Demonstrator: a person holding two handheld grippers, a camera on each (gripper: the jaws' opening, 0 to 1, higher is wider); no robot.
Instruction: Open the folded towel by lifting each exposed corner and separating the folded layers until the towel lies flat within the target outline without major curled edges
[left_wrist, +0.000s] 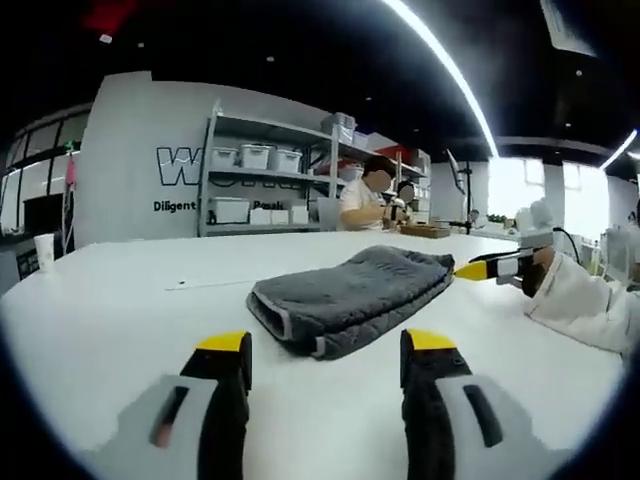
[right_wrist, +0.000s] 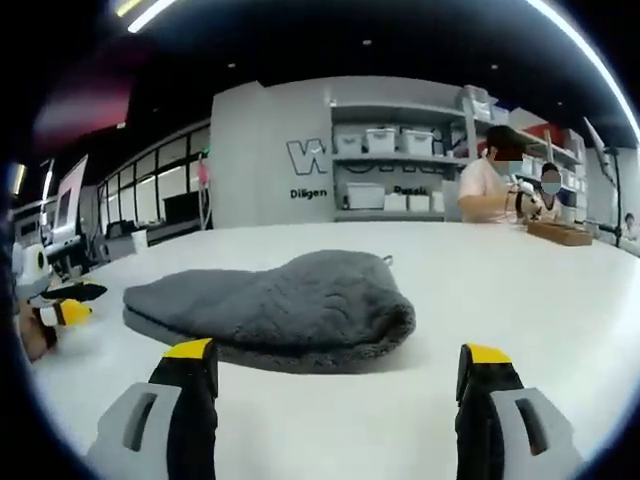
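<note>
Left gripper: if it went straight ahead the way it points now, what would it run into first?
Most likely the folded grey towel. In the left gripper view the left gripper has its jaws apart, and the towel's near corner lies on the white table just ahead between them. Depth is hard to judge.

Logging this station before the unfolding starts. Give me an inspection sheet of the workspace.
Surface: white table, bare around the towel.
Job's things: grey towel, folded, lying flat; no target outline seen.
Clutter: nothing seen.
Grippers: left gripper open, short of the towel; right gripper open, also short of it.
Cables: nothing seen.
Surroundings: shelving unit with white bins; people at a far bench.
</note>
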